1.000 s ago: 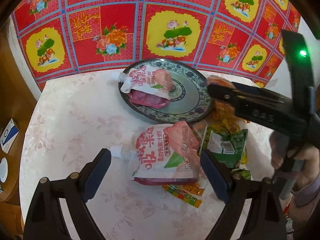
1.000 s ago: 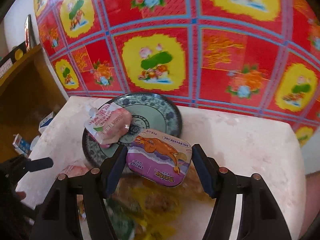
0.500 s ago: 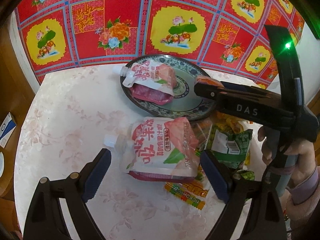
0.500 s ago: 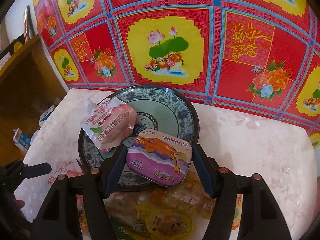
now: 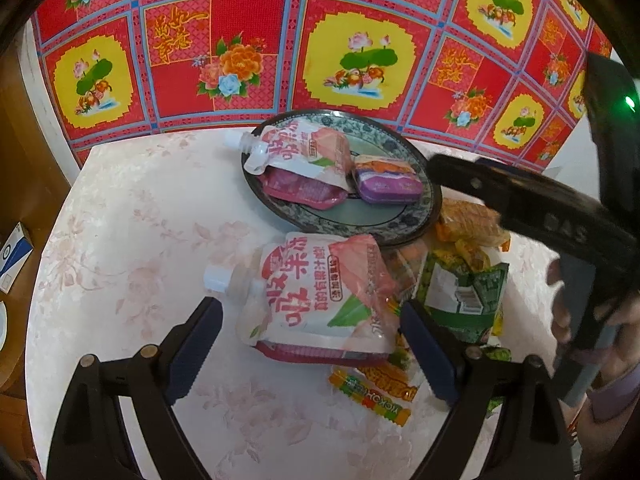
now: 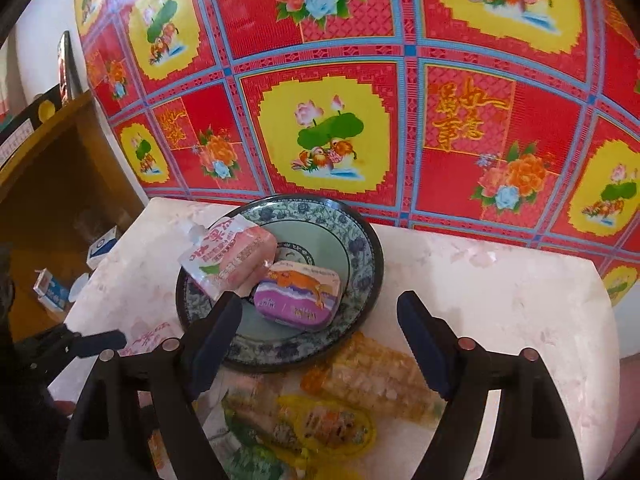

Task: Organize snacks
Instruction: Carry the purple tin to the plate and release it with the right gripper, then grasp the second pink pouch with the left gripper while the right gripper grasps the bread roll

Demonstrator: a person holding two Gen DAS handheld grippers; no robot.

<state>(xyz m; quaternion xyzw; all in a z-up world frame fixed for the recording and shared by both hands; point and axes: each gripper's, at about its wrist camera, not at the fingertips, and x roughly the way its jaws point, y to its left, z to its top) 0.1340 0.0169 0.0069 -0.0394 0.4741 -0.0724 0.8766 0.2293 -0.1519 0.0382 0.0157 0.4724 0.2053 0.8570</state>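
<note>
A purple snack pack (image 6: 298,298) (image 5: 387,182) lies on the blue-patterned plate (image 6: 360,312) (image 5: 400,224) beside a pink spouted pouch (image 6: 228,256) (image 5: 304,164). My right gripper (image 6: 320,344) hovers just in front of the pack, its jaws opening and free of it. A second pink spouted pouch (image 5: 316,300) rests on the table between the pads of my left gripper (image 5: 312,344), which stands open without touching it. The right gripper's black body (image 5: 532,204) crosses the left wrist view.
A heap of orange, yellow and green snack packets (image 5: 460,280) (image 6: 340,412) lies on the pale floral table (image 5: 132,248) in front of the plate. A red patterned cloth (image 6: 360,100) hangs behind. A wooden shelf (image 6: 52,184) with small boxes stands left.
The right gripper carried the purple pack over the plate, set it down beside the pouch and opened off it. The left gripper stayed around the near pouch.
</note>
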